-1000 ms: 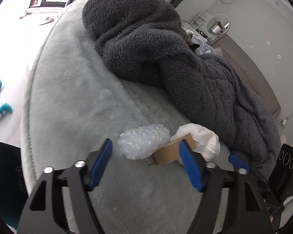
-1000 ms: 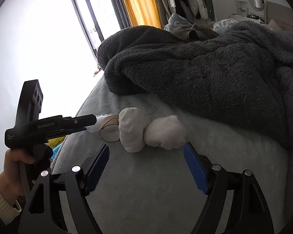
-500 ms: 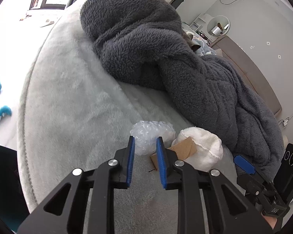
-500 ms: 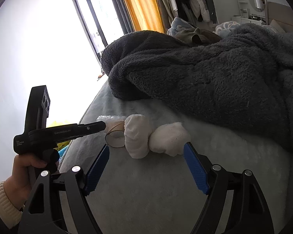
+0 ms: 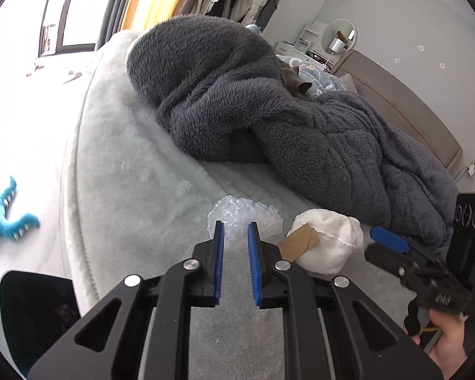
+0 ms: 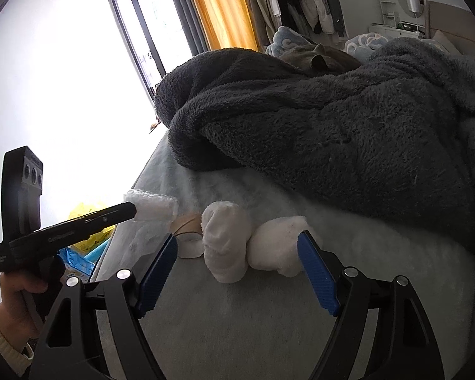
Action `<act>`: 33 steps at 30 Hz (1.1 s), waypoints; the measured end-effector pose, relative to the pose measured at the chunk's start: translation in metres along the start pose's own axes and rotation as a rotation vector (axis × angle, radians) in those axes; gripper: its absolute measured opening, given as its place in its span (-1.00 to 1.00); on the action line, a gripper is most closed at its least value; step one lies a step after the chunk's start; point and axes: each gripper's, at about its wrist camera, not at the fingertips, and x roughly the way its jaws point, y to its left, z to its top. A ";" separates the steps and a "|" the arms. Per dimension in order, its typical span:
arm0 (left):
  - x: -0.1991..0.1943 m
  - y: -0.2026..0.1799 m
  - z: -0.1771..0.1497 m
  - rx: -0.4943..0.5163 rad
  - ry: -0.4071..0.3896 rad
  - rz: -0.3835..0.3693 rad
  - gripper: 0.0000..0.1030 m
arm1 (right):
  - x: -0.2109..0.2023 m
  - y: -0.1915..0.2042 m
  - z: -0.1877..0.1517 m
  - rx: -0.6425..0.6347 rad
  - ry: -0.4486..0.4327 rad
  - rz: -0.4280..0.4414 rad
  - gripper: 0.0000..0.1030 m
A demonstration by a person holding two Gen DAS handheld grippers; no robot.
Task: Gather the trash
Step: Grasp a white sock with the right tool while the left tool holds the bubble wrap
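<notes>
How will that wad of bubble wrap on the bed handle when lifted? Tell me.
The bubble wrap looks crumpled and see-through, so probably very light and squashy. The left gripper is closing its jaws on it, and it will likely compress rather than resist. Its glossy film may slip, though the ribbed pads should help.

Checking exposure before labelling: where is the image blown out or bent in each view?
Left wrist view: floor by the window overexposed, fisheye curves the bed edge. Right wrist view: window glare washes out the left side; bubble wrap nearly blends in.
</notes>
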 end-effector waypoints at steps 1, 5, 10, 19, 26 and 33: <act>-0.003 0.001 0.000 0.010 -0.005 0.002 -0.70 | 0.002 -0.001 0.001 0.005 0.004 -0.011 0.45; -0.012 0.002 0.001 0.039 -0.016 0.008 -0.71 | 0.010 -0.005 0.003 0.021 0.022 -0.022 0.30; -0.023 0.007 0.002 0.051 -0.026 0.012 -0.71 | 0.019 0.000 0.004 0.009 0.034 -0.038 0.22; -0.041 0.022 0.004 0.050 -0.037 0.012 -0.71 | 0.031 0.016 0.005 -0.072 0.073 -0.116 -0.09; -0.053 0.033 0.004 0.048 -0.040 0.024 -0.71 | 0.030 0.020 0.009 -0.102 0.069 -0.157 -0.16; -0.063 0.045 0.004 0.044 -0.045 0.033 -0.71 | 0.034 0.034 0.014 -0.144 0.053 -0.175 -0.19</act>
